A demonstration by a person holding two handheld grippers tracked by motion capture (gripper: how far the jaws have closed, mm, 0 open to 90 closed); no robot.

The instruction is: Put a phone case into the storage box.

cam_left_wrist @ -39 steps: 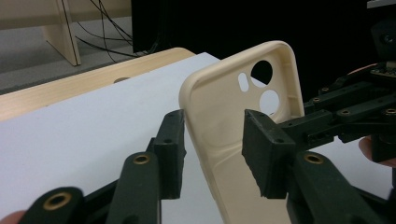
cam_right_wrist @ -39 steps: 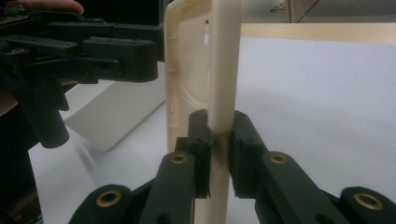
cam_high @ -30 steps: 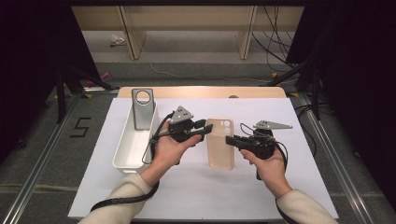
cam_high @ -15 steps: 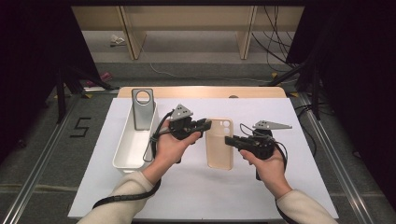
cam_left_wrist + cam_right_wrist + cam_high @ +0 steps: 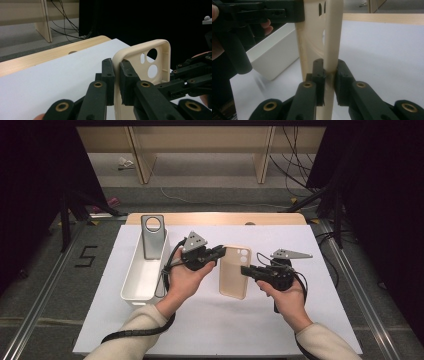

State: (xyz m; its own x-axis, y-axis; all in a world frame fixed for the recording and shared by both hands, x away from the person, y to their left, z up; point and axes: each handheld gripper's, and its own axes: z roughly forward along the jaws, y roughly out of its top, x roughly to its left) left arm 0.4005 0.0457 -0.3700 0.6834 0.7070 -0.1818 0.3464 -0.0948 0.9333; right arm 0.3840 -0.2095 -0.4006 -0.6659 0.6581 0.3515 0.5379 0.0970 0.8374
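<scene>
The left gripper has just been closing its jaws onto the far left rim of the beige phone case — the right gripper clamps its right edge mid-worktop, so both now hold it, ready to lift.

At the bottom centre of the right gripper view, the right gripper has its two black jaws pressed on the thin edge of a cream phone case that stands up the middle of the frame. In the upper left, the left gripper meets the case's other edge, held by a hand. A white bin sits at centre left on the white table.
</scene>
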